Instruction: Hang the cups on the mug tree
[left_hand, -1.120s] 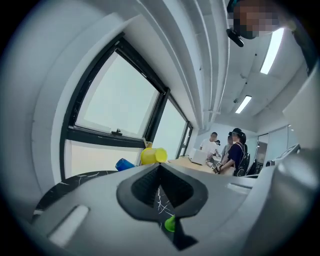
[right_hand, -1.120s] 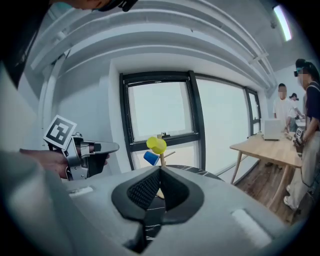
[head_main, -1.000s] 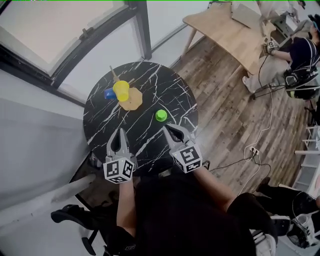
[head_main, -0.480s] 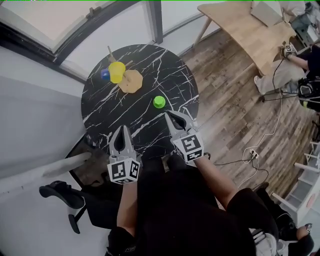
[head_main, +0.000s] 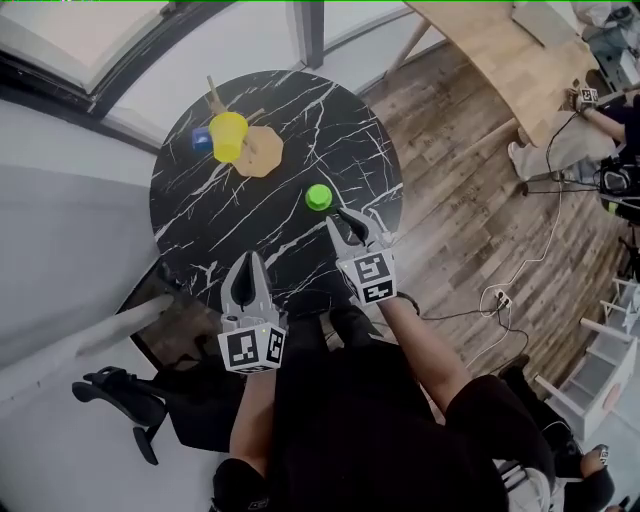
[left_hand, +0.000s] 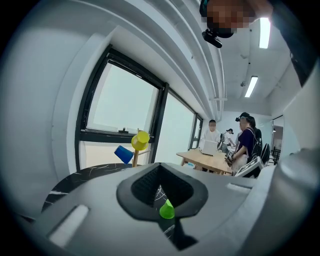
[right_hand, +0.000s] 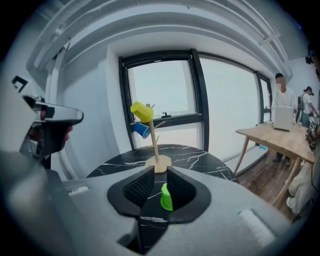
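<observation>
A green cup (head_main: 319, 196) stands upside down on the black marble table (head_main: 200, 220). The wooden mug tree (head_main: 262, 150) at the table's far left carries a yellow cup (head_main: 228, 135) and a blue cup (head_main: 202, 139). My right gripper (head_main: 350, 222) hovers just short of the green cup (right_hand: 166, 196). Its jaws have just been opening and stand apart with nothing between them. The cup shows through the gap, with the mug tree (right_hand: 156, 145) beyond. My left gripper (head_main: 246, 262) is shut and empty at the table's near edge, with the green cup (left_hand: 167, 210) ahead of it.
A large window runs behind the table. A light wooden table (head_main: 500, 60) stands at the far right with seated people (head_main: 600, 150) by it. Cables (head_main: 510, 290) lie on the wood floor. A black chair base (head_main: 120, 390) sits at lower left.
My right gripper has sunk toward the table top near the green cup and its jaws have parted. The left gripper has drawn back a little toward the near edge, still shut.
</observation>
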